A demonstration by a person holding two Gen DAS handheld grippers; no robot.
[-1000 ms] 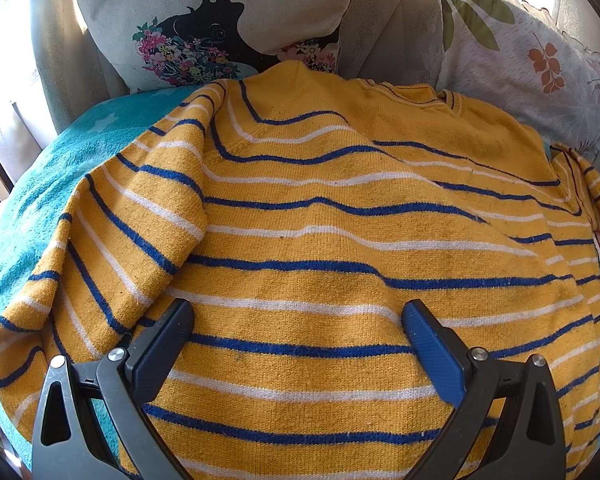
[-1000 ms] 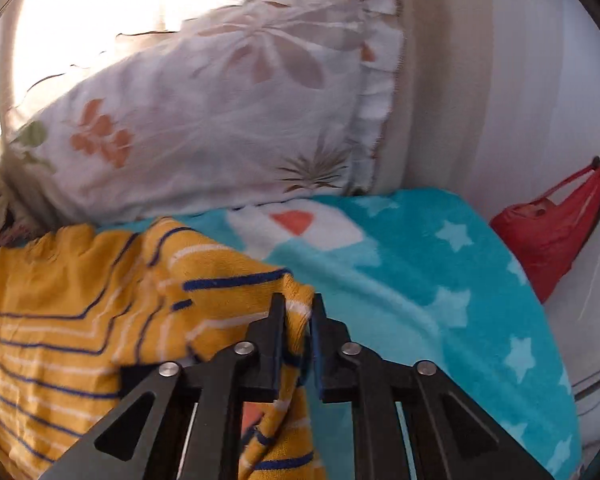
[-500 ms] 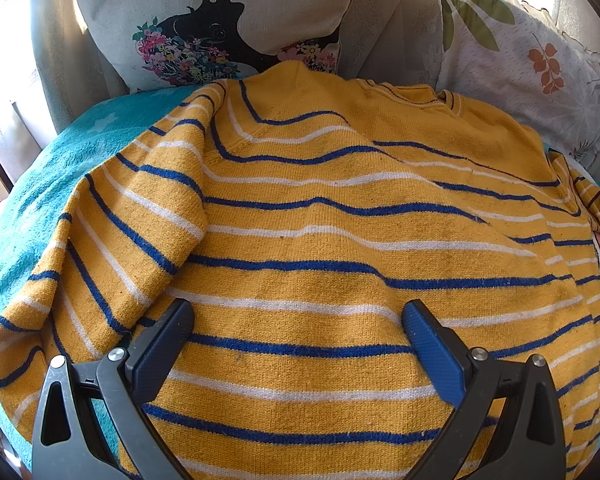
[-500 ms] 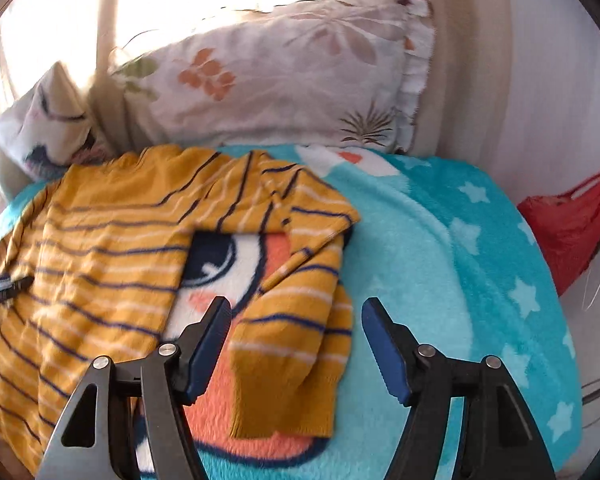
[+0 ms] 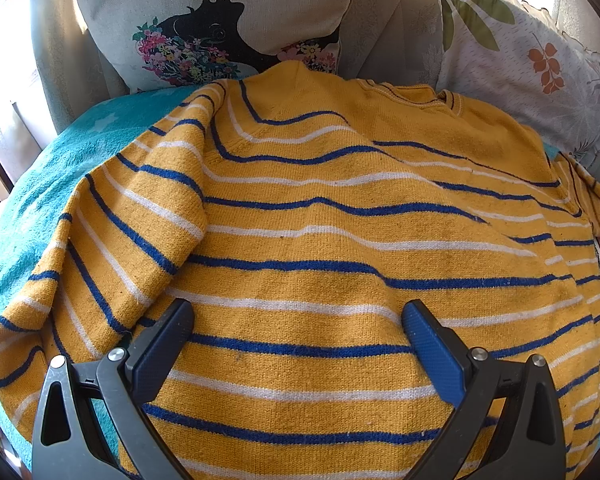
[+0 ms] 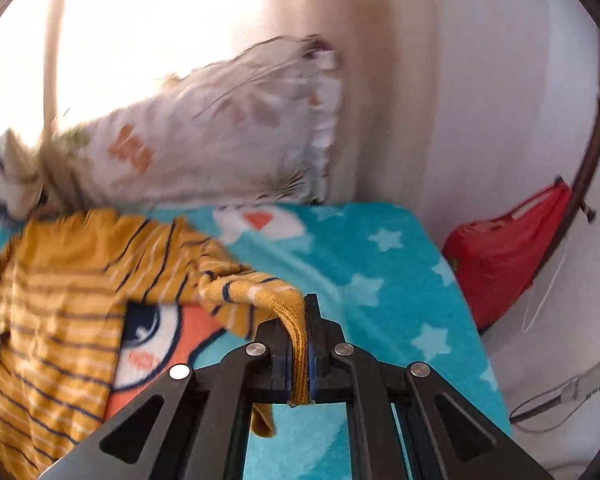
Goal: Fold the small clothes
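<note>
My right gripper clamped on the sleeve cuff of the yellow striped sweater, sweater spread on teal blanket, my left gripper wide apart, empty, over its body.

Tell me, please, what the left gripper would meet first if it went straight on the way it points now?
Most likely the striped yellow sweater: the open left gripper hangs just over its body, and the cloth fills the line ahead. Beyond it stands the bird-print pillow, though depth is hard to judge.
</note>
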